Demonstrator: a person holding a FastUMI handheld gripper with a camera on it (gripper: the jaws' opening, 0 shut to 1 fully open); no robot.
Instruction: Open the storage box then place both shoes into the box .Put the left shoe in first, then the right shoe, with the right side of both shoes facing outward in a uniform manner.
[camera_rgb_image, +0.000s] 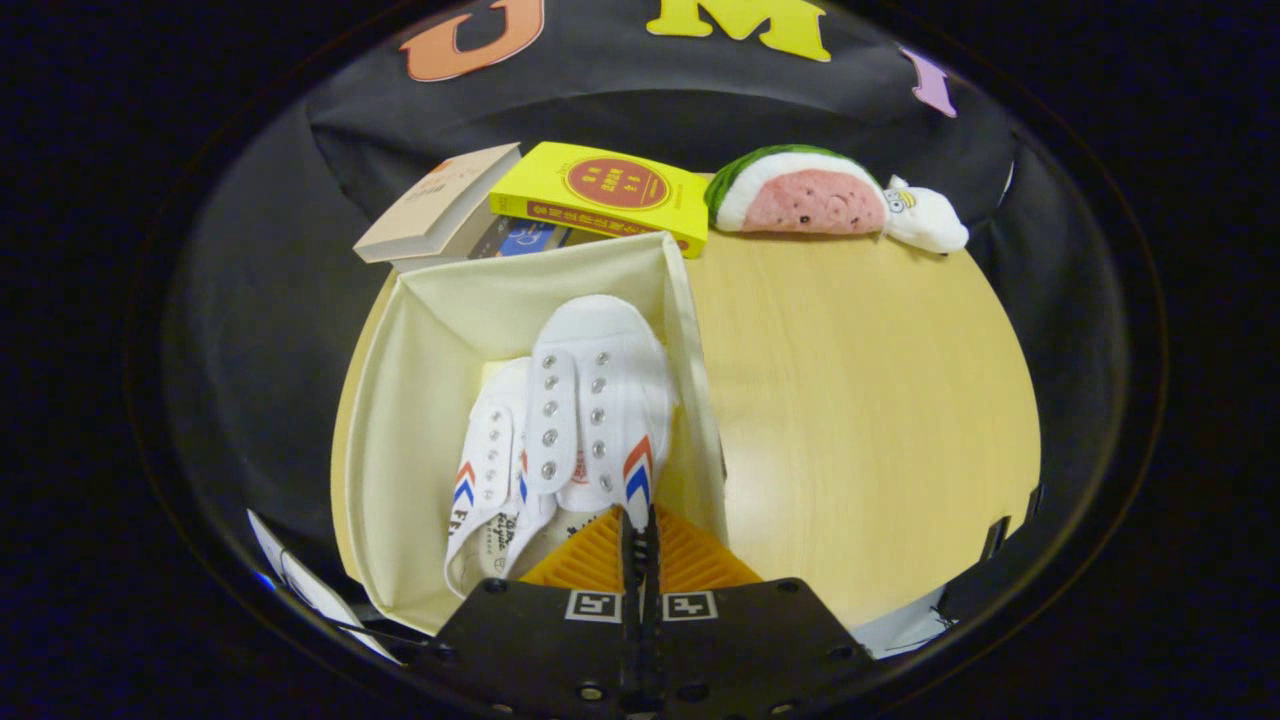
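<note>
The gripper (640, 530) is pinching the right shoe (600, 400) at its heel; the shoe's long axis is running toward 12 o'clock, beside the left shoe (490, 460), inside the open storage box (410, 400).

— Where's the storage box (420, 400)?
— Open, cream fabric, at the table's 9 o'clock edge.
— And the shoes?
— Both inside, toes toward 12 o'clock: the left shoe (492, 450) at 9 o'clock of the right shoe (600, 400), touching; white, striped sides.
</note>
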